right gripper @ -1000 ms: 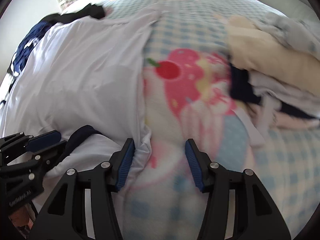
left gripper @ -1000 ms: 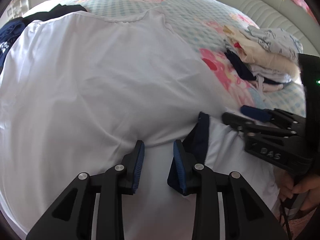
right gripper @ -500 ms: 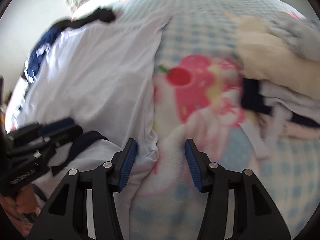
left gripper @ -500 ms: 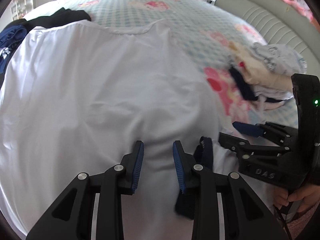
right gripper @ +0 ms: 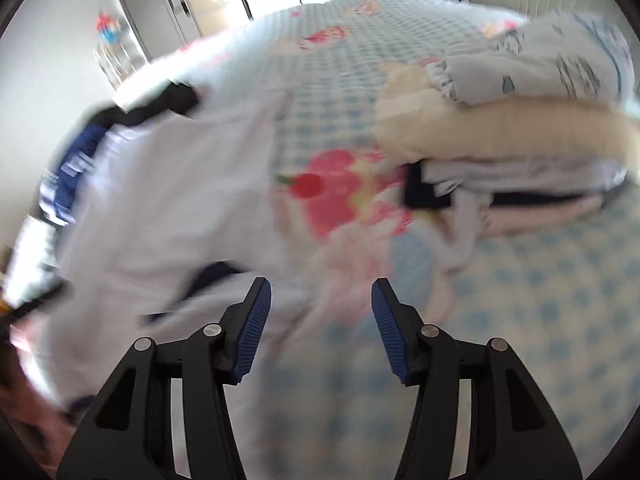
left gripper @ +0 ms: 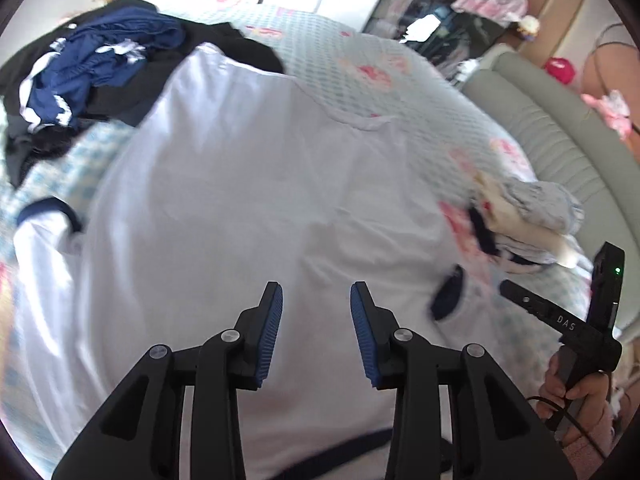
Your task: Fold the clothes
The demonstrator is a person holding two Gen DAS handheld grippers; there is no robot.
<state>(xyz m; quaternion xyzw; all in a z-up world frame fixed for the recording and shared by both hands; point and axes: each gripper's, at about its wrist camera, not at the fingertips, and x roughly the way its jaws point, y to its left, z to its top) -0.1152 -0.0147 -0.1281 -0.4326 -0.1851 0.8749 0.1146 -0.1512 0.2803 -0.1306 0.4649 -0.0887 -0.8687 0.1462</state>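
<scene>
Right gripper (right gripper: 321,326) agape above blurred white shirt (right gripper: 168,204) and checked bedspread (right gripper: 520,300), folded pile (right gripper: 520,120) beyond.

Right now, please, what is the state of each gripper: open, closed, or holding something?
Left gripper: open, holding nothing, above the white shirt.
Right gripper: open, holding nothing, above the shirt's edge and the bedsheet.
</scene>
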